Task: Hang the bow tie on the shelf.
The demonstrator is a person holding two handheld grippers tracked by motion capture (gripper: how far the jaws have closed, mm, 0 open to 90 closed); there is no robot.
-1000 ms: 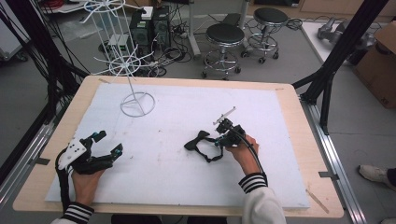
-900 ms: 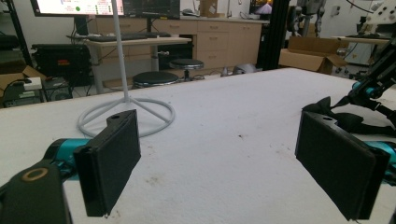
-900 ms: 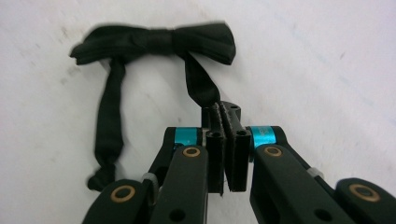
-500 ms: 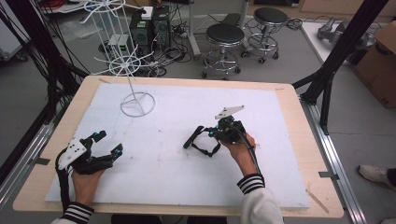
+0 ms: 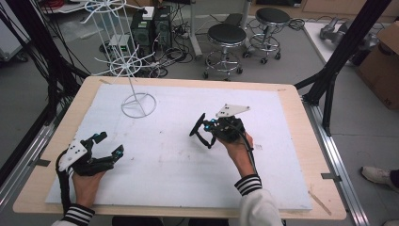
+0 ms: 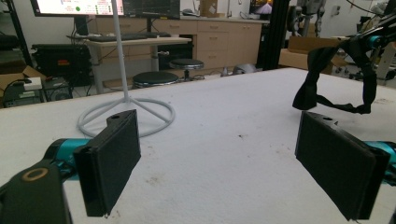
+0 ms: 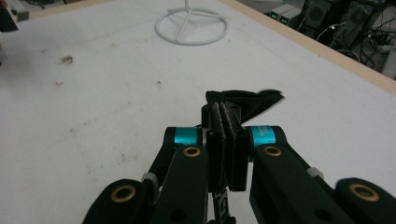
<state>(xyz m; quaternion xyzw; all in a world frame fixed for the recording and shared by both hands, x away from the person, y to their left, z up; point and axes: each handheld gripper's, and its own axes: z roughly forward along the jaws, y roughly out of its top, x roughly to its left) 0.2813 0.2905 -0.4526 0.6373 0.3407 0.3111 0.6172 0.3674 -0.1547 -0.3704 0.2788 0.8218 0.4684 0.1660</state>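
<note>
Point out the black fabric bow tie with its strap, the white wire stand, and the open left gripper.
Black fabric bow tie with strap (image 5: 199, 128): high view, on the bow.
White wire stand (image 5: 139, 104): high view, on its ring base.
Left gripper (image 5: 109, 143): high view, midway between its fingertips.

The white wire stand (image 5: 133, 89) plants its ring base on the white surface (image 5: 164, 155), toward the far left corner, its thin pole rising to spoked arms above. Beyond the stand, off the surface, two black stools (image 5: 227, 35) sit on the grey floor, one just behind the other. Left of those stools, dark computer boxes (image 5: 150, 28) trail tangled cables. Far right of the stand, a cardboard box (image 5: 383, 66) leans in.
</note>
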